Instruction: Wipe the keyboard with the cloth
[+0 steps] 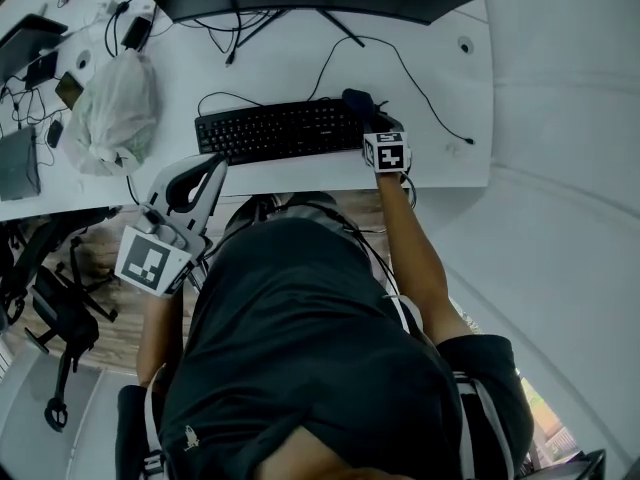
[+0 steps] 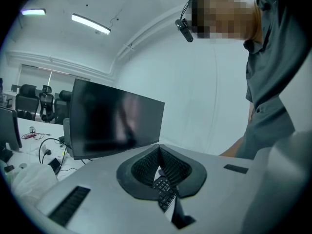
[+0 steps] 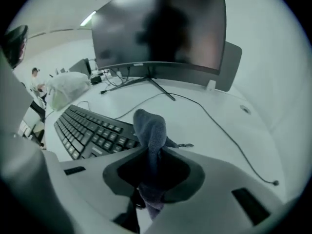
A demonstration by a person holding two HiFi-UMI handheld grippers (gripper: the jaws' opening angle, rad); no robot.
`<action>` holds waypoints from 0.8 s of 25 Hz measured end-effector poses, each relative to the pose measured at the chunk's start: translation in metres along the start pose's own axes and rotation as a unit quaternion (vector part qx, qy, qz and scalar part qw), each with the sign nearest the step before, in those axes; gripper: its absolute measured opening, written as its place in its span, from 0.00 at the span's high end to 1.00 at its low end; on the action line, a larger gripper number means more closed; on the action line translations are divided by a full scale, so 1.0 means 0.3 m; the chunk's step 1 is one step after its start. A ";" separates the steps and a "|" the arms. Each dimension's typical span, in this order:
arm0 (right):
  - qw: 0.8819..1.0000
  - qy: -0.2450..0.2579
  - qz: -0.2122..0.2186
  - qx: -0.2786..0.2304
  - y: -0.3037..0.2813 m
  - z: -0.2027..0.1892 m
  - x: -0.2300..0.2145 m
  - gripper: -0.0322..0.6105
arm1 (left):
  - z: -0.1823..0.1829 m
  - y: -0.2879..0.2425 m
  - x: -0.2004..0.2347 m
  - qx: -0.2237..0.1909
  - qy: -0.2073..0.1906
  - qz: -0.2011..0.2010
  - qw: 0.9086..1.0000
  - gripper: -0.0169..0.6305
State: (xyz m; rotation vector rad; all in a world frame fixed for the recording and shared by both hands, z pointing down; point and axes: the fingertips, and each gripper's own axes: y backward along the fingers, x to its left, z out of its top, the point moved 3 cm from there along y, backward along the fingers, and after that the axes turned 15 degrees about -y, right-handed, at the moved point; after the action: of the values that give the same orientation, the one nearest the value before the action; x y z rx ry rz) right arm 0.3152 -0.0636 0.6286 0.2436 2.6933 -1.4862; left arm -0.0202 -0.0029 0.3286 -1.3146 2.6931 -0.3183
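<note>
Cloth (image 3: 150, 130): blue-grey, nappy like towelling, bunched into a rounded lump; it stands up just past the tips of your right gripper (image 3: 152, 156), with a short tail hanging below the jaws. It sits at the right end of the keyboard (image 1: 280, 130); whether it touches the keys, you cannot tell from any view. Keyboard: black, full-size, lying along the front edge of the white desk (image 1: 445, 163), its wire trailing back towards the monitor (image 3: 161, 28). The head view gives you the layout: a plastic bag (image 1: 115, 113) lies left of the keyboard and loose cables (image 1: 400, 73) run behind it; there the cloth is only a dark blob. The right gripper view alone shows the cloth's colour and nap, and the grip itself; those jaws are clamped on the cloth, which fills the gap between the pads. The left gripper view shows no cloth at all; it has the monitor, your torso, and a sliver of keys through the slot under the jaws. Your left gripper (image 2: 159, 155) is held off the desk's front edge, close to your body, and points towards the keyboard's left end; its ribbed pads (image 2: 146, 167) meet tip to tip with nothing between them.
</note>
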 end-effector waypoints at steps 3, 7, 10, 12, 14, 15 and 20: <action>0.992 0.084 0.089 0.013 0.000 -0.067 0.231 0.82 | 0.002 -0.031 -0.024 0.000 -0.007 0.002 1.000 0.97; 0.984 0.108 0.140 0.024 0.011 -0.132 0.268 0.82 | 0.028 -0.083 -0.062 0.007 -0.005 -0.002 1.000 0.97; 0.997 0.012 0.082 0.009 0.043 -0.102 0.051 0.82 | 0.023 -0.096 -0.065 0.005 -0.015 0.004 1.000 0.97; 0.998 0.024 0.057 0.002 0.052 -0.107 0.027 0.82 | 0.011 -0.102 -0.069 0.007 -0.009 0.009 1.000 0.97; 0.992 0.093 0.083 0.007 0.044 -0.134 0.148 0.83 | 0.005 -0.114 -0.080 0.009 -0.003 0.009 1.000 0.97; 0.985 0.133 0.110 0.014 0.039 -0.155 0.228 0.83 | 0.006 -0.123 -0.087 0.008 -0.003 0.007 1.000 0.97; 0.983 0.116 0.142 0.026 0.042 -0.169 0.205 0.83 | 0.026 -0.151 -0.086 0.005 -0.010 0.005 1.000 0.97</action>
State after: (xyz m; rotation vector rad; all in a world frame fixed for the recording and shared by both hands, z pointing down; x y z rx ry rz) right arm 0.2580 -0.0075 0.6375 0.8147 2.6427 -1.5233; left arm 0.0318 -0.0106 0.3327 -1.2933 2.6780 -0.3172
